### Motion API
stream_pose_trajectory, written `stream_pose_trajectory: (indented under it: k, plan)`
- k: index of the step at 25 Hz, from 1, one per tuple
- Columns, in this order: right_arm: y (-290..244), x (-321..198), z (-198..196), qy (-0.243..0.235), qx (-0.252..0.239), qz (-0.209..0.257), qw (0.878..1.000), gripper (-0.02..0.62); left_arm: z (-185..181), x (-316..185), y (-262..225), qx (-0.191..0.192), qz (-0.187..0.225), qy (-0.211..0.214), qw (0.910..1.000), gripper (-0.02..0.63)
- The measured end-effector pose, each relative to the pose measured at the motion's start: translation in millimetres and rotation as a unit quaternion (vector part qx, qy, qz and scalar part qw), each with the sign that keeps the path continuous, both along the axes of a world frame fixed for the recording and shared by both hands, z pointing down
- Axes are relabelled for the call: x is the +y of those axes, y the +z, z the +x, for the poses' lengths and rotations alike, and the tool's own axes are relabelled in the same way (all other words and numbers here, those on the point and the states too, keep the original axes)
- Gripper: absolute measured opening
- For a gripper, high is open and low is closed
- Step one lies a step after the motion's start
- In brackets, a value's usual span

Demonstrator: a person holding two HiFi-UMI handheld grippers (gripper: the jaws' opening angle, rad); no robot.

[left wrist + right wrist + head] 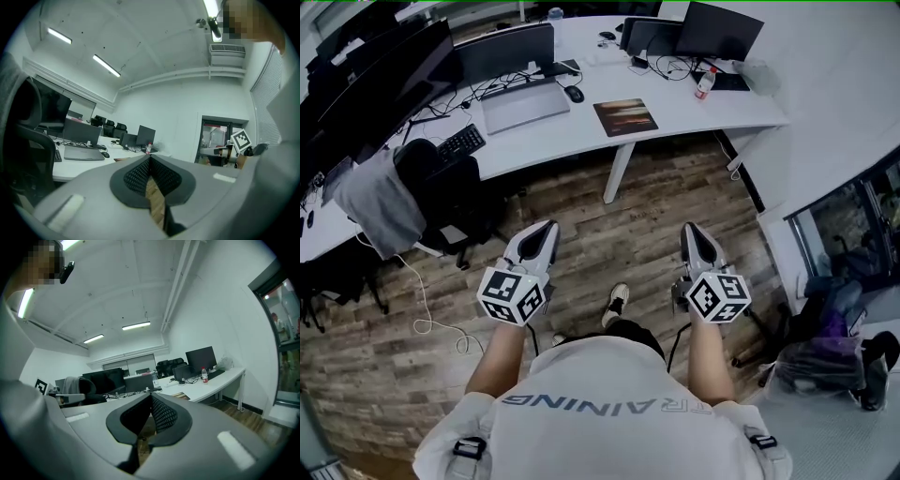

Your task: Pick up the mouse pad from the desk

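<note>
Both my grippers sit side by side over the wood floor [614, 239], pointing toward the desk [712, 114].

Left gripper [548, 226]: fingers pressed together at the tips, nothing pinched.

Right gripper [691, 229]: fingers likewise closed tip to tip, empty.

Mouse pad [625, 116]: dark brown rectangle, lying flat on the white desk near its front edge, right of the mouse [574, 94] and the grey laptop [523, 105]. It is well apart from both grippers.
</note>
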State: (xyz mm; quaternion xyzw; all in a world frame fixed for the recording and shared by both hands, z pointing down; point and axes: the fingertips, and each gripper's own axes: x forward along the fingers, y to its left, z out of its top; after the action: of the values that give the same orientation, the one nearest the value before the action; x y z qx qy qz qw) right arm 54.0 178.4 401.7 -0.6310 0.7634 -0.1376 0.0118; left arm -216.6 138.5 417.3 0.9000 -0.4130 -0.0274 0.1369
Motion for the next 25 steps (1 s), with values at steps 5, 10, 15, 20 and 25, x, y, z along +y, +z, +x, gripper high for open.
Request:
stream_pose_trajectory:
  k: [5,10,15,20,25]
  plan:
    - [3,-68,14,-0.024,-0.009,0.001,1.0,0.014,14,-52,-4,-0.008,-0.004,-0.023,0.9997,0.0]
    - [-3,-134,43,-0.048,-0.008,0.011,0.999,0.014,50,-110,-18,-0.026,0.008,-0.041,0.9988,0.0]
    - [10,-186,94,-0.051,-0.011,0.0,0.999,0.014,100,-158,-19,-0.032,0.007,-0.051,0.9982,0.0]
    - [37,-227,131,-0.057,-0.022,-0.029,0.998,0.014,133,-196,-5,-0.035,-0.02,-0.056,0.9976,0.0]
    - [57,-269,152,-0.057,-0.031,-0.053,0.996,0.014,158,-236,11,-0.048,-0.043,-0.042,0.997,0.0]
